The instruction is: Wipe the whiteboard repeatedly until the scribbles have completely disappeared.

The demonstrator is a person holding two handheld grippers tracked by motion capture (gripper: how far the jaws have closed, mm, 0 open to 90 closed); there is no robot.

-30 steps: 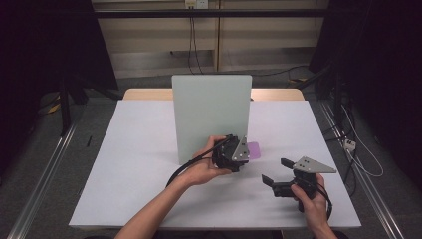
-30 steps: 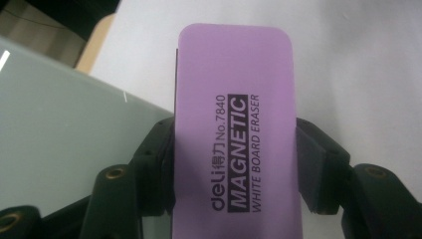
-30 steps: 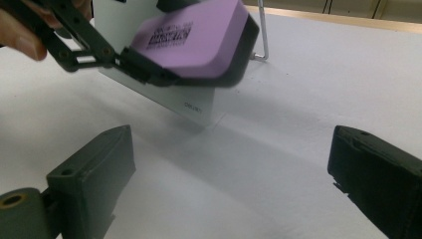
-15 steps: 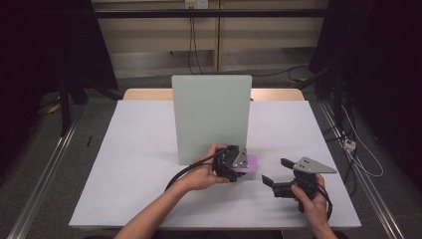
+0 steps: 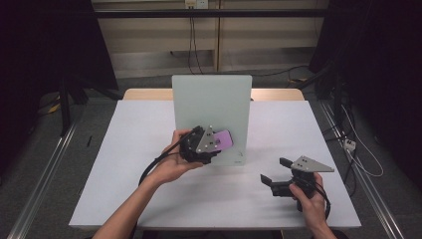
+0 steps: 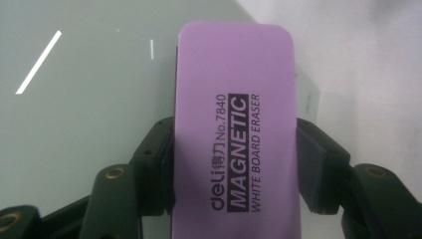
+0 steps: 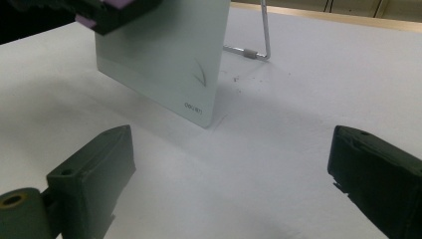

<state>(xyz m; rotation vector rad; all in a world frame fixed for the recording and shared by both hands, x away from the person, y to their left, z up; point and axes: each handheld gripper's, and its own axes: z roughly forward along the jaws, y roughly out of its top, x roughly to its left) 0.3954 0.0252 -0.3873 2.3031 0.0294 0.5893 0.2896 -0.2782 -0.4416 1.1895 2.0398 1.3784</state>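
The purple whiteboard eraser (image 6: 234,134) is clamped between the jaws of the left gripper (image 5: 211,145), held up against the lower front of the pale glass board (image 5: 211,107) that stands tilted on the white table (image 5: 124,164), near the board's lower right corner. Off to the right, well apart from the board, the right gripper (image 5: 274,172) rests low over the table in the person's hand with its jaws wide apart and nothing between them.
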